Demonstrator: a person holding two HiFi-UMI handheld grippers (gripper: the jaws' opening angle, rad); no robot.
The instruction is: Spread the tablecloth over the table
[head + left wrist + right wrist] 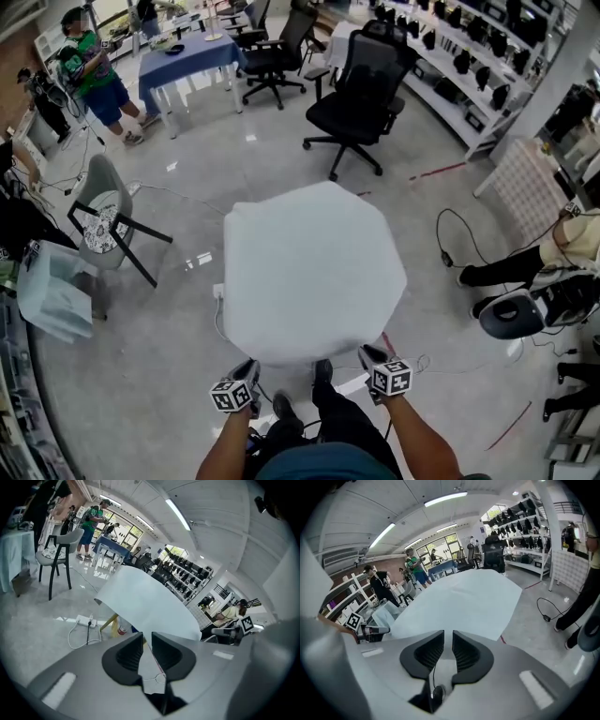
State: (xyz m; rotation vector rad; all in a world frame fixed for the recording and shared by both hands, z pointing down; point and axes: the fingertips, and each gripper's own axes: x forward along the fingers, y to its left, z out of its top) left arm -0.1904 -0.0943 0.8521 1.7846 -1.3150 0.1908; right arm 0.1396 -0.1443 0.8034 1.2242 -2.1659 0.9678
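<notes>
A pale blue-white tablecloth (309,272) lies draped over the small table, and its edges hang down all round. My left gripper (251,367) is at the near left edge of the cloth. In the left gripper view its jaws (147,637) stand narrow with a corner of the tablecloth (145,602) pinched between them. At the near right edge my right gripper (367,356) is shut on the cloth in the same way. In the right gripper view the tablecloth (473,597) runs from between the jaws (448,634) away over the tabletop. The table itself is hidden under the cloth.
A black office chair (361,89) stands beyond the table. A grey chair (103,211) and a pale draped object (52,286) stand at the left. A power strip (217,292) with its cable lies on the floor by the table's left side. A seated person's legs (506,267) show at the right.
</notes>
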